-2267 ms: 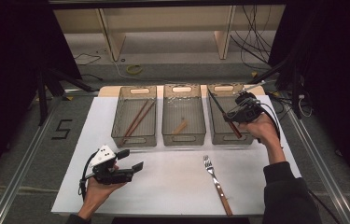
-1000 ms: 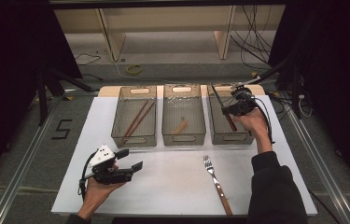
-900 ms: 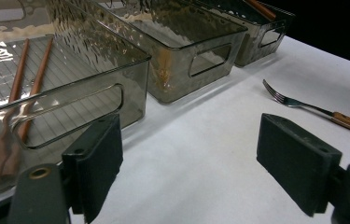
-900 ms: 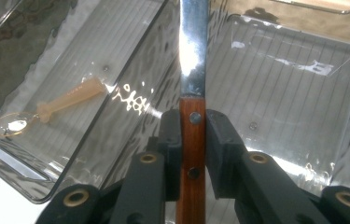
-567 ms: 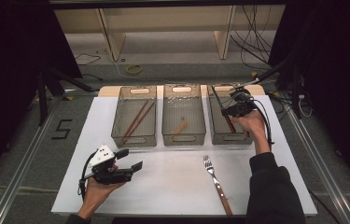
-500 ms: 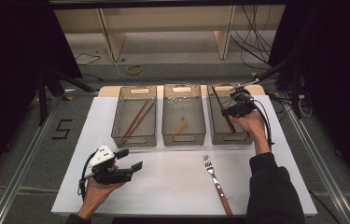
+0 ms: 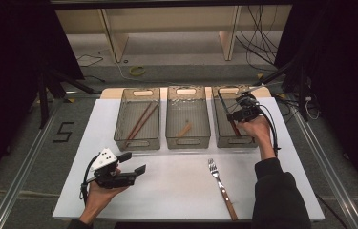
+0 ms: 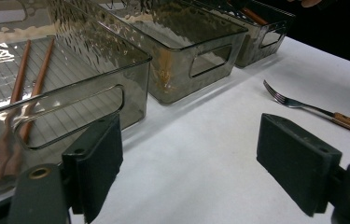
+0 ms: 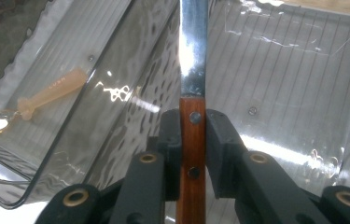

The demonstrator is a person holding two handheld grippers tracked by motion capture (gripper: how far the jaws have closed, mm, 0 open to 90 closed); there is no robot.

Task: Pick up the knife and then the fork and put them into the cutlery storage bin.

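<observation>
Right gripper (image 9: 192,140): jaws clamped on the wooden handle of a knife (image 9: 192,70), blade pointing away from me. In the high view the right gripper (image 7: 243,110) holds the knife (image 7: 225,106) over the right bin (image 7: 250,141), at the desk's far right. Middle bin (image 7: 188,141) has a pale spoon (image 7: 184,129) lying in it. Left bin (image 7: 137,142) holds two chopsticks (image 7: 141,121). Left gripper (image 7: 131,167): jaws wide open, nothing between them, low over the desk near the front left corner. Fork (image 7: 220,183) lies flat on the white desk (image 7: 176,191) near the front edge, tines toward the bins.
</observation>
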